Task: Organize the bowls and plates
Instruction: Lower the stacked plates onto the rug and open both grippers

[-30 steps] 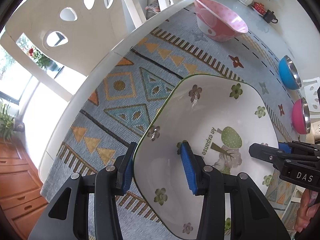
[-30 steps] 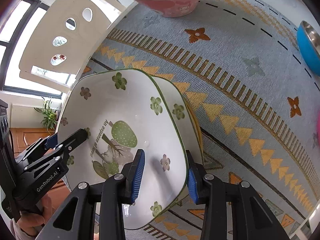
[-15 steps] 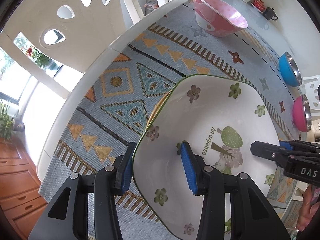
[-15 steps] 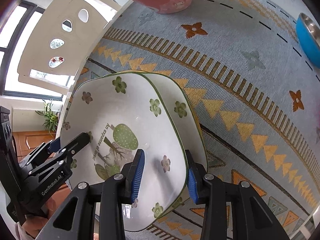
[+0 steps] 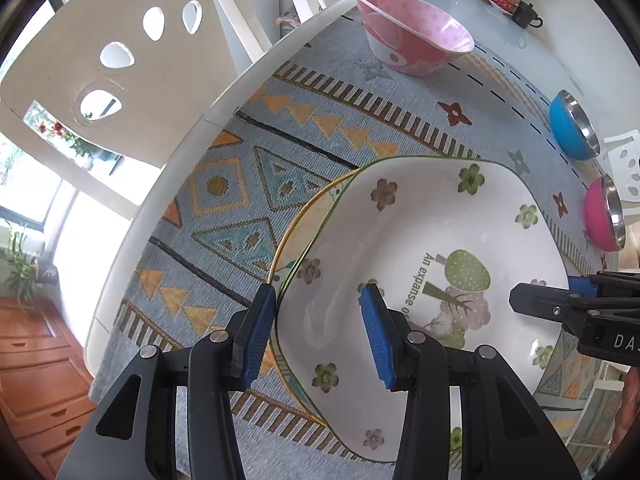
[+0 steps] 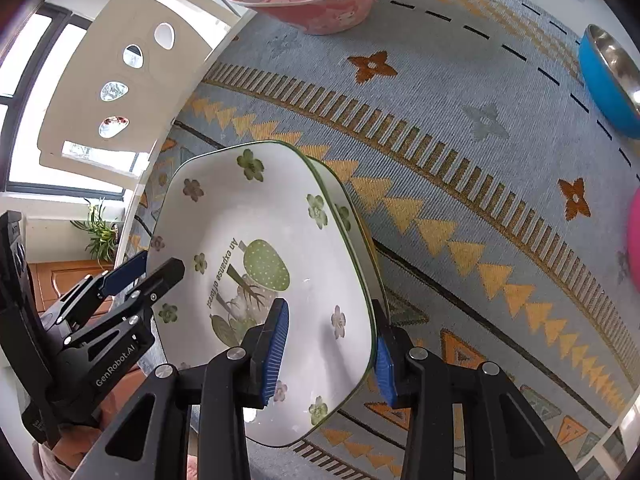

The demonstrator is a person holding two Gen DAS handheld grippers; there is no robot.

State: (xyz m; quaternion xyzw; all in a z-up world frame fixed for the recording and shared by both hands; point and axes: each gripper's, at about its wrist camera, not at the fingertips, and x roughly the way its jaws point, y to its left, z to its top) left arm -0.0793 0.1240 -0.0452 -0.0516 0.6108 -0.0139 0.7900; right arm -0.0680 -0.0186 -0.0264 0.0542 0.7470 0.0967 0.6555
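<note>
Flowered plate (image 5: pixel 460 248) now lower over yellow-rimmed plate (image 5: pixel 296 224), both tongs (image 5: pixel 318 334) (image 6: pixel 330 354) clamped on its rim.

The white flower-printed square plate (image 5: pixel 440 240) looks like glazed ceramic, smooth and glossy, with small highlights on its well. The grey-blue patterned tablecloth (image 5: pixel 256 208) is woven cloth, matt, with a ribbed, coarse weave. The pink dotted bowl (image 5: pixel 412 36) has a smooth, satin, plastic-like surface. The blue bowl (image 5: pixel 572 128) and the magenta bowl (image 5: pixel 604 212) have shiny brushed-metal insides and glossy coloured outsides. The ridged blue gripper pads (image 5: pixel 376 336) look rubbery; the black gripper arms (image 5: pixel 208 392) are matt plastic.
</note>
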